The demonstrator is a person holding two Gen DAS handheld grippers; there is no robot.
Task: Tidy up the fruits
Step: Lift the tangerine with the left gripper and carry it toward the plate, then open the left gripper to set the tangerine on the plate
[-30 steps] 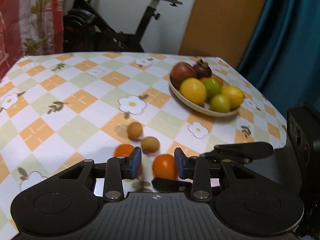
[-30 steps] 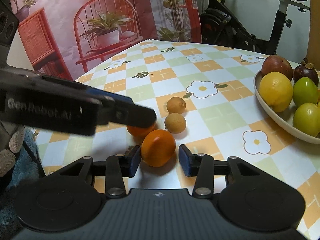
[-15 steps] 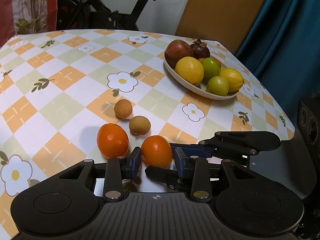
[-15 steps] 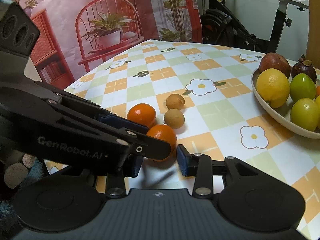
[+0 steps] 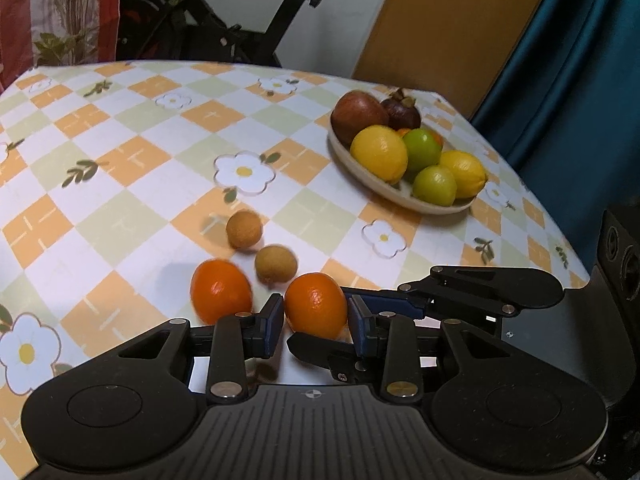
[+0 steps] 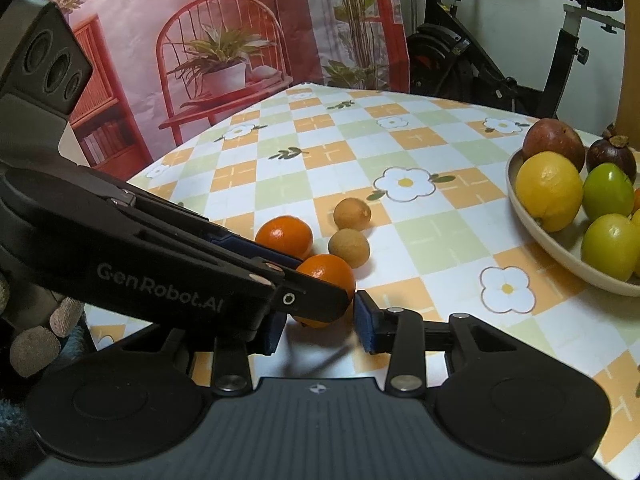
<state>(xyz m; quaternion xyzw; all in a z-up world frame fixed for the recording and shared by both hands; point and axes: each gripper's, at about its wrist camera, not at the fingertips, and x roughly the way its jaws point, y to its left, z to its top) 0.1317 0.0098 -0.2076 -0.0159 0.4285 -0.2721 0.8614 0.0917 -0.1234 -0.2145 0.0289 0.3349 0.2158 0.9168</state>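
— Where do we have the near orange (image 5: 315, 305)?
— At six o'clock, pinched by our left gripper (image 5: 316, 318). Our right gripper (image 6: 320, 322) flanks it too — grip unclear. Bowl (image 5: 394, 194) at two.

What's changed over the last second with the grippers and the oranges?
The left gripper has moved in so its fingers now flank the near orange, which sits between the right gripper fingers too. Whether either presses on it is unclear. The other orange, two small brown fruits and the fruit bowl stayed put.
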